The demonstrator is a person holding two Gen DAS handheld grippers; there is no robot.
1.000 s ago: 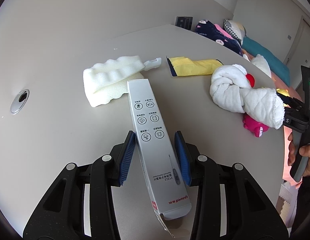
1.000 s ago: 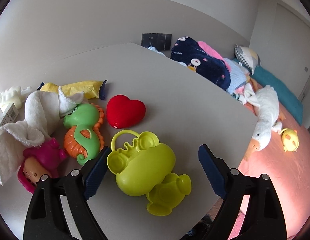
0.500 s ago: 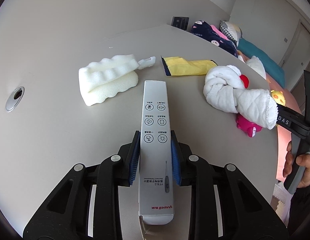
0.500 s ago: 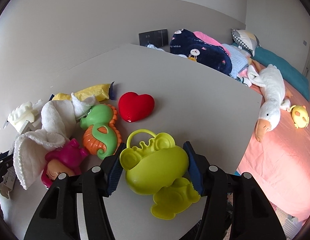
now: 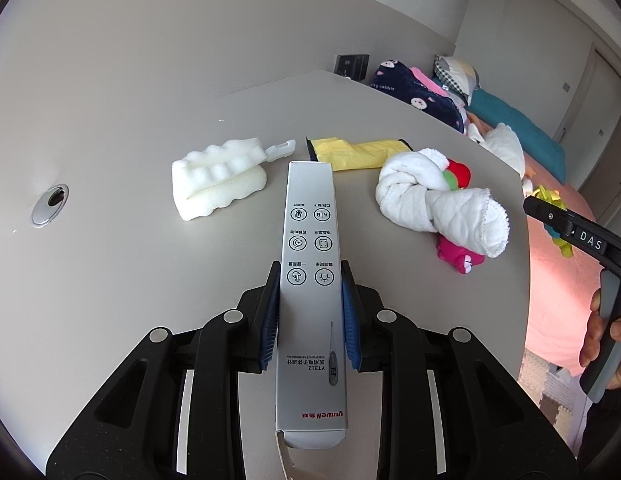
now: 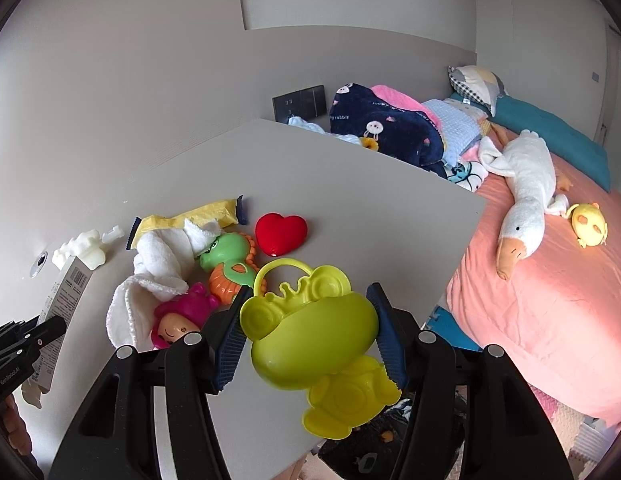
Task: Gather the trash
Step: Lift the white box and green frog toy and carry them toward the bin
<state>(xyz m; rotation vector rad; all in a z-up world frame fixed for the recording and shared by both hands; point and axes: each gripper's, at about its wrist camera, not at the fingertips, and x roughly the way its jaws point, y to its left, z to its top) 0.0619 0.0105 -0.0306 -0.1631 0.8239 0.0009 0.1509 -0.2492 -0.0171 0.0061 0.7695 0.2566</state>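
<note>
Currently the left hand-held gripper [image 5: 310, 312] is clamping a silver thermometer box [image 5: 310, 300] across its narrow width, with both blue pads pressing flat on the long side walls. The box is lying along the line of the fingers, its far end pointing toward the white foam packing piece [image 5: 218, 184] and the yellow wrapper [image 5: 358, 154], its near end with the open flap projecting back between the gripper bodies. Judged from the pictures, the step in hand is lifting this box clear of the surface [image 5: 130, 260] for disposal.

To perform the step well:
- Keep the grip light but steady; thin card is likely to buckle under heavy pressure.
- Keep the box level, since its long overhang could pivot between the pads.
- Clear the knotted white towel [image 5: 438, 204] on the way.

The right hand-held gripper [image 6: 308, 332] is gripping a yellow-green frog toy [image 6: 310, 336], pads bearing on both sides of its head, jaws roughly half open; the toy's body is hanging below the pads, past the surface edge. This is a toy rather than trash, so confirm its destination.

No trash container is showing in either view.
</note>
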